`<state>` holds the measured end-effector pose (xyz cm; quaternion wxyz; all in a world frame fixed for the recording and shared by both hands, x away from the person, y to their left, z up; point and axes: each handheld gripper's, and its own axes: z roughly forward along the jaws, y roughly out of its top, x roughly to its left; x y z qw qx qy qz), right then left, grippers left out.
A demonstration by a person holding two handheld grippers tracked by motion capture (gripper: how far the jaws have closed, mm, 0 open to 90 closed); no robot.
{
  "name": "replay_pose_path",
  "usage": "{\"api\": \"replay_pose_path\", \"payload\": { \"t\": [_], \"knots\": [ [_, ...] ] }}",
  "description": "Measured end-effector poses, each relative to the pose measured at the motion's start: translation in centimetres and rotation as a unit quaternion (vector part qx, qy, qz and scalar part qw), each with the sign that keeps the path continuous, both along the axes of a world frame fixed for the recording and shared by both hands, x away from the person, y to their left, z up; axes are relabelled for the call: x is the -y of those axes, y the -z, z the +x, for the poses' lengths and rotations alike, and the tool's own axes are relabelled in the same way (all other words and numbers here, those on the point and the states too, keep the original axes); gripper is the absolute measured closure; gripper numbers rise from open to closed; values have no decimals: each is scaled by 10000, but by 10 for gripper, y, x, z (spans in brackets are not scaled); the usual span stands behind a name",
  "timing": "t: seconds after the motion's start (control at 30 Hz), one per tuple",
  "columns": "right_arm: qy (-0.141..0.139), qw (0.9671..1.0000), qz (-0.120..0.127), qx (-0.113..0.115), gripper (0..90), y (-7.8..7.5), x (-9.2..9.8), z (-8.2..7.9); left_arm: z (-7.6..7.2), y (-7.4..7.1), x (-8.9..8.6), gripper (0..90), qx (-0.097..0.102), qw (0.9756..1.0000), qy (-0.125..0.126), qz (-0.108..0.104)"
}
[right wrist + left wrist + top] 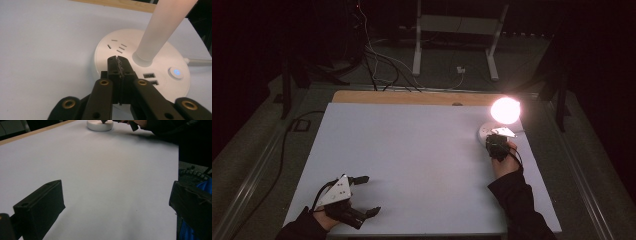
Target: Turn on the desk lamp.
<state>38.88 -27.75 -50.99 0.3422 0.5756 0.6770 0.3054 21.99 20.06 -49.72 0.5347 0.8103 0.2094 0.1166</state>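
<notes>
A dark room surrounds a white surface [412, 165] with a wooden strip along its far edge. At the surface's far right corner stands a lit lamp [505, 110] on a round white base [160, 72]; the base carries socket slots, two USB ports and a glowing blue button [177, 72], and a pale stem rises from its middle. The right gripper [117, 61] hovers over the base's near rim, its fingers pressed together on nothing. The left gripper [364, 195] rests at the near left corner, well apart from the lamp, its fingers [41, 207] spread wide and empty.
</notes>
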Motion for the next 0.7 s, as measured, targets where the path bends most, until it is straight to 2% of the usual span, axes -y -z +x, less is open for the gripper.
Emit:
{"api": "replay_pose_path", "payload": {
  "t": [0.1, 0.2, 0.27, 0.3, 0.43, 0.5, 0.6, 0.67, 0.7],
  "knots": [
    [-7, 9998, 139, 166, 798, -5, 4, -3, 0, 0, 0, 3, -3, 10000, 2, -3],
    [5, 9987, 361, 363, 650, -14, 11, -6, 1, 0, 0, 3, -7, 10000, 1, 2],
    [-90, 9972, 565, 473, 529, -18, 14, -8, 0, 0, 0, 3, -2, 10000, -1, 8],
    [-126, 9968, 607, 508, 512, -19, 15, -9, 0, 0, 0, 3, -5, 10000, -2, 5],
    [-266, 9964, 643, 475, 372, -21, 17, -11, 0, 0, 0, 3, 1, 10000, -5, -5],
    [-235, 9962, 697, 464, 315, -24, 19, -13, 0, 0, 0, 3, 1, 10000, -6, -3],
    [-193, 9954, 815, 461, 153, -28, 22, -16, 0, 0, 0, 3, 0, 10000, 0, -6],
    [-292, 9951, 850, 419, 73, -31, 24, -18, 0, 0, 0, 3, 7, 10000, -12, -18],
    [-292, 9951, 850, 419, 73, -31, 24, -18, 0, 0, 0, 3, 7, 10000, -12, -18]
  ]
}}
